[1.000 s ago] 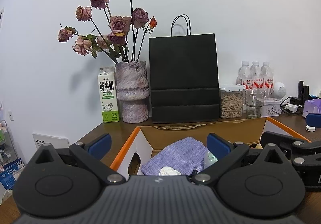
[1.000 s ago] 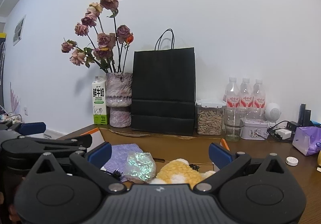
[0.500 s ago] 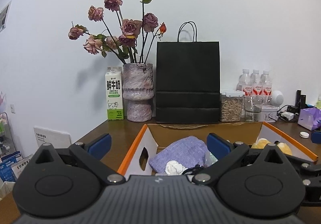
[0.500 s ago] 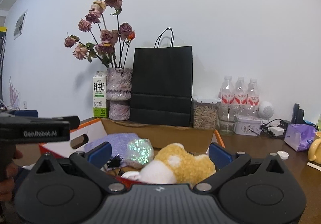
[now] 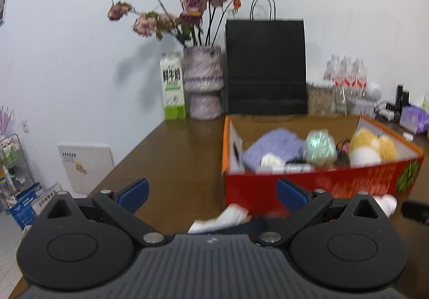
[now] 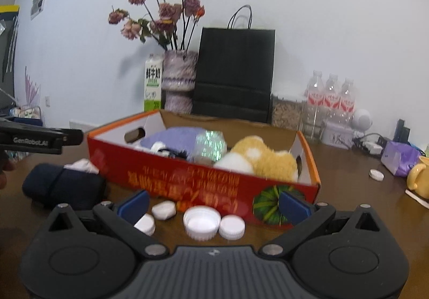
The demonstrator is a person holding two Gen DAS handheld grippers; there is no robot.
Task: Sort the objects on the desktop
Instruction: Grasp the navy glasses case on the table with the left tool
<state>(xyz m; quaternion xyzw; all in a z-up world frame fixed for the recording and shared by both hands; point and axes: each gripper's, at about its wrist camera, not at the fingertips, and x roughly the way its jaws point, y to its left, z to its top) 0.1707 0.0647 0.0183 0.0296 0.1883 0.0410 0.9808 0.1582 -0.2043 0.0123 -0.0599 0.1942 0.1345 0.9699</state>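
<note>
Sitting on the brown surface (image 6: 348, 191), the red cardboard box (image 6: 203, 178) holds a yellow plush toy (image 6: 268, 159), a purple cloth (image 6: 174, 138) and an iridescent bundle (image 6: 210, 144). White bottle caps (image 6: 201, 221) lie just before the box. Both the left gripper (image 5: 211, 194) and right gripper (image 6: 213, 203) hover near the box, jaws apart, empty.

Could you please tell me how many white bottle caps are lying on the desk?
5: four white caps cluster before the red box; a fifth lies right of it. More may be hidden.
</note>
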